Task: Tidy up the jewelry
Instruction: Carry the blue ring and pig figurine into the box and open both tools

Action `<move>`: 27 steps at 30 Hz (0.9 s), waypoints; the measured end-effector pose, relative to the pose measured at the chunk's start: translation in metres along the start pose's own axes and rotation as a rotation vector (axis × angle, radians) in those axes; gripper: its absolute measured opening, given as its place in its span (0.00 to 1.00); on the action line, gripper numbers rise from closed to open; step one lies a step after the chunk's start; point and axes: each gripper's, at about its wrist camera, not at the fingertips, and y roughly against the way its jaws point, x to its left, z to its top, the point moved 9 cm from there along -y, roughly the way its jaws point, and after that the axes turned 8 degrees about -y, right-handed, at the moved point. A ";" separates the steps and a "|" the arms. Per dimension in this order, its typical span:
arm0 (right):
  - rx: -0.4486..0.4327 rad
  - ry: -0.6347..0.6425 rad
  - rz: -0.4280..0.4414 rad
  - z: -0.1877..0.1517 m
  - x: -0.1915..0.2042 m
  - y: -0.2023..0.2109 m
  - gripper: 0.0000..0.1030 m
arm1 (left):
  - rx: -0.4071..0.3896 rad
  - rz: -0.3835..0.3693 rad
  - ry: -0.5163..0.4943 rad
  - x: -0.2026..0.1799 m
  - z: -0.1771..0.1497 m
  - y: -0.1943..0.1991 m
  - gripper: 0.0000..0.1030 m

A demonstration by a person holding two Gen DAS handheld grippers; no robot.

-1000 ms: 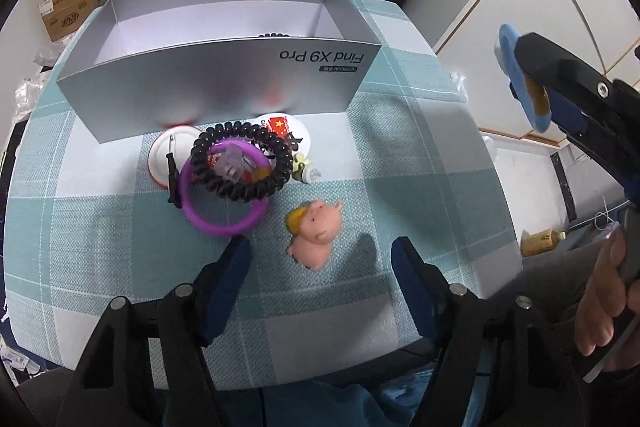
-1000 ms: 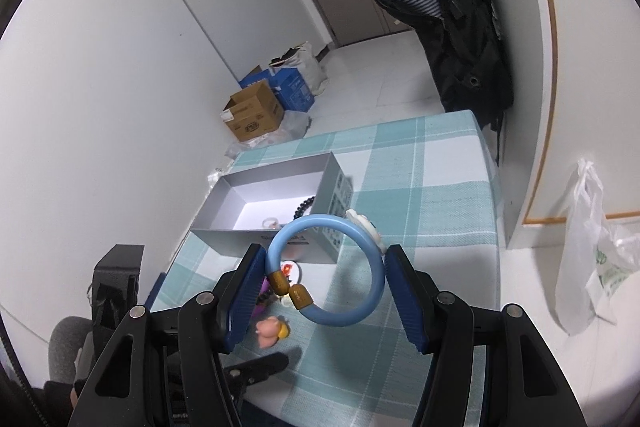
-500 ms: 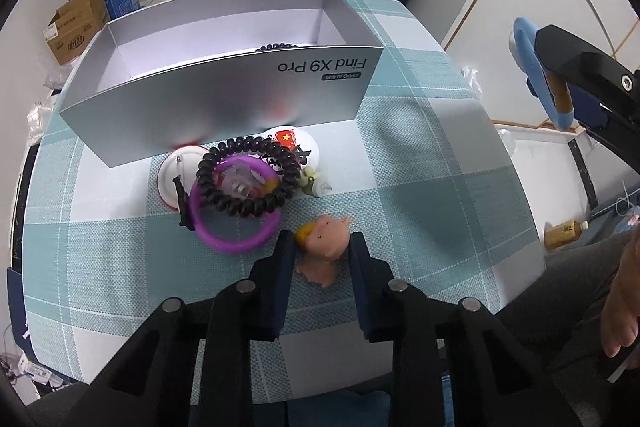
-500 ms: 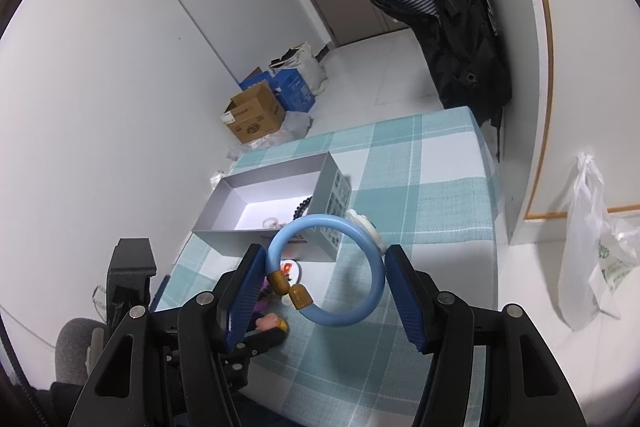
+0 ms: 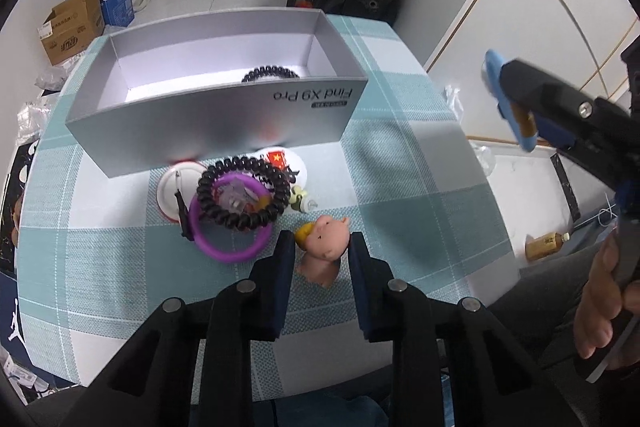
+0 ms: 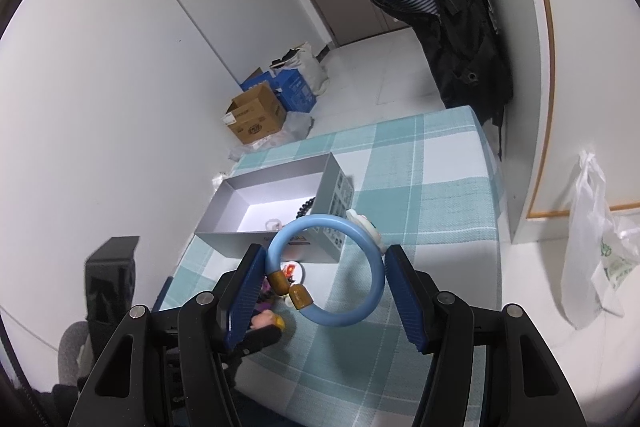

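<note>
My left gripper is shut on a small pink pig charm low over the checked tablecloth. Beside it lie a purple bangle, a black coiled bead bracelet and two round badges. The open grey box stands behind them with a black bead bracelet inside. My right gripper is shut on a light blue bangle with brown end caps, held high above the table's right side; it also shows in the left wrist view.
A small bottle charm lies by the badges. Cardboard boxes stand on the floor beyond the table. A black coat hangs at the far end. A plastic bag is on the right.
My left gripper moved forward and closed on the pig charm, which now sits lifted between the fingers. My right gripper holds the blue bangle almost still.
</note>
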 end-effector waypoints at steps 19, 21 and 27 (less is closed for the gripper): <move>0.004 0.016 0.055 0.019 0.033 -0.024 0.59 | -0.208 -0.051 0.099 0.021 0.054 0.039 0.21; 0.007 0.013 0.060 0.024 0.036 -0.030 0.59 | -0.228 -0.048 0.123 0.030 0.059 0.043 0.21; 0.030 -0.006 0.084 0.032 0.045 -0.052 0.59 | -0.242 -0.047 0.214 0.061 0.071 0.036 0.21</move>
